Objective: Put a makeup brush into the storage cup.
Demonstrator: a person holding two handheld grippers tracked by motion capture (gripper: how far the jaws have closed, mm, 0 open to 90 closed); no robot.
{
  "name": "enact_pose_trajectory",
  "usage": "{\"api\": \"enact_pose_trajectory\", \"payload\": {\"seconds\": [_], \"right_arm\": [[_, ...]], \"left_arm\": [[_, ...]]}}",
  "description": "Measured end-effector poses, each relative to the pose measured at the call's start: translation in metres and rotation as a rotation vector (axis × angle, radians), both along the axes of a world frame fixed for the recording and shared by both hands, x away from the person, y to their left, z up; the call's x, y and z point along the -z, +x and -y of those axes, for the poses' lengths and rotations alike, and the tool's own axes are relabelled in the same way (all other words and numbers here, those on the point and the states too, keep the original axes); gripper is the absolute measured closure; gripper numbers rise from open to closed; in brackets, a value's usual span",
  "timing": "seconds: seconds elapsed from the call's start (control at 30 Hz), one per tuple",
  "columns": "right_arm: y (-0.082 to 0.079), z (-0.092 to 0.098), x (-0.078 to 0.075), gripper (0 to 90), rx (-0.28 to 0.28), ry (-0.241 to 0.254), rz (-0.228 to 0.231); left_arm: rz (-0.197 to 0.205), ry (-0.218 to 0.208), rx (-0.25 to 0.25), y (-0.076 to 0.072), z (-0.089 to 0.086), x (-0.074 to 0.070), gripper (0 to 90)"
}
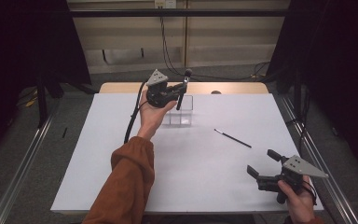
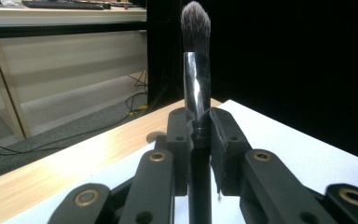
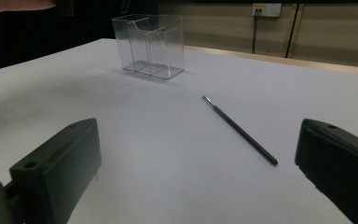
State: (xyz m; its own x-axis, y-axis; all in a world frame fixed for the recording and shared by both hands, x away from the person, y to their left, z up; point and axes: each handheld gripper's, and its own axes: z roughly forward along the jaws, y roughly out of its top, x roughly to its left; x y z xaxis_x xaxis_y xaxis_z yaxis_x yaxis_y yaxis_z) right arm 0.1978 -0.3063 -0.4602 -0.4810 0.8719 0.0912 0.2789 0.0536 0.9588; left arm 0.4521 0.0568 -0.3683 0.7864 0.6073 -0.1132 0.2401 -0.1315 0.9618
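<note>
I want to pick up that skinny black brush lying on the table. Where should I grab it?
Probably grab the thin brush around the middle of its handle, coming straight down from above with the open right gripper. It lies flat on the white table, so one jaw should go on each long side, across the handle, away from the small bristle tip.
</note>
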Motion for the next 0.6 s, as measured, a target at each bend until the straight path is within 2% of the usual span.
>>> {"api": "enact_pose_trajectory", "payload": {"seconds": [0.33,0.6], "right_arm": [[0.0,0.001,0.0,0.0,0.0,0.006,-0.002],[-0.001,0.001,0.0,0.0,0.0,0.003,-0.002]], "left_arm": [[0.004,-0.002,0.01,0.013,0.011,0.005,78.9],[0.025,-0.01,0.011,0.016,0.016,0.013,79.0]]}}
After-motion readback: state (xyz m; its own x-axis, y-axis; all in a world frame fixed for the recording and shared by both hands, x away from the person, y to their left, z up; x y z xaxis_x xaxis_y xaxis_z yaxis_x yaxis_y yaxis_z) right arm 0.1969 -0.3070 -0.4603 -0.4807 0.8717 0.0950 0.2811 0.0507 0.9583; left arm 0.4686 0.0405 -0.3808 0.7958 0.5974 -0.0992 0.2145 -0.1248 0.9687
